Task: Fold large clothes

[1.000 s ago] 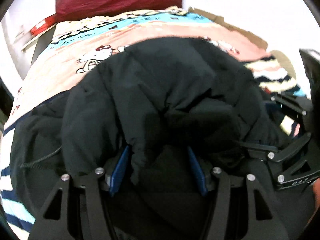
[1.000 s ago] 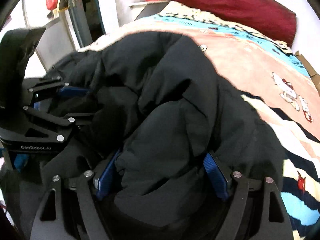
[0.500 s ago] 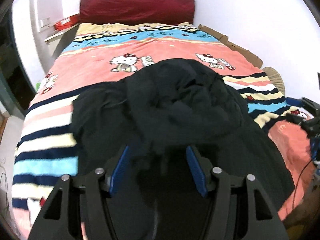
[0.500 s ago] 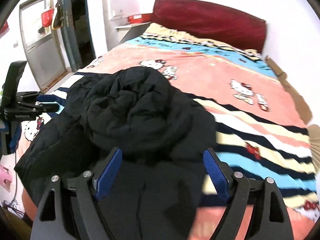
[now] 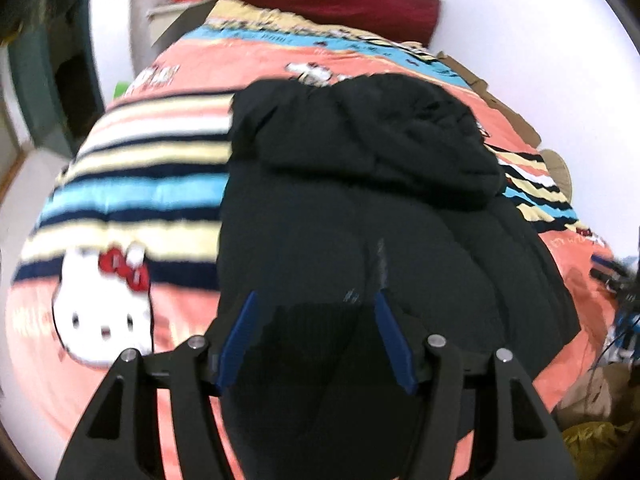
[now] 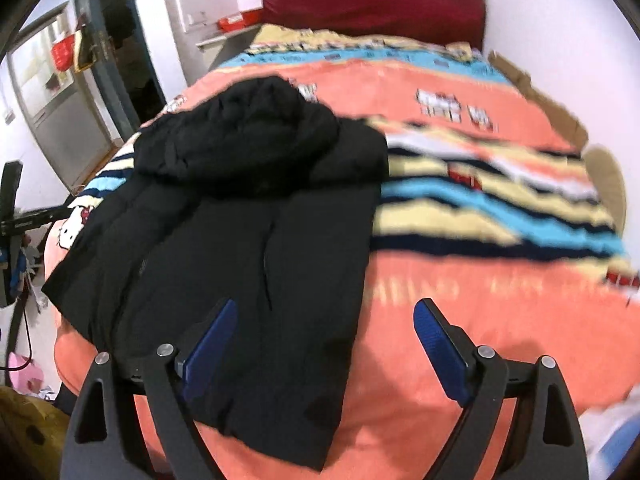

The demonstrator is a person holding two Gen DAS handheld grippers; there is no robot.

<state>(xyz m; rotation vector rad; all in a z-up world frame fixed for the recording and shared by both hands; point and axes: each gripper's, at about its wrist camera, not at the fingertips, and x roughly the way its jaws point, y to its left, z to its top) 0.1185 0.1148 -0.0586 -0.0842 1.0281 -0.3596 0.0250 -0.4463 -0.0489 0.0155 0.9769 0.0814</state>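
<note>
A black hooded padded jacket (image 5: 360,216) lies flat on the bed, hood toward the headboard, hem toward me. It also shows in the right wrist view (image 6: 248,232), on the bed's left half. My left gripper (image 5: 316,304) is open above the jacket's dark hem, blue pads apart, holding nothing. My right gripper (image 6: 324,316) is open and empty above the jacket's right edge, with the left pad (image 6: 208,344) over the jacket and the right pad (image 6: 438,344) over the bedspread.
The bed has a striped Hello Kitty bedspread (image 6: 480,208) and a dark red headboard (image 6: 372,4). A door (image 6: 60,92) and a shelf stand at the left. Cardboard (image 6: 536,96) lines the bed's right side. Clutter lies on the floor (image 5: 592,408) by the bed's foot.
Both grippers let go of the bunched jacket and drew back toward the foot of the bed. The jacket now lies spread flat instead of heaped.
</note>
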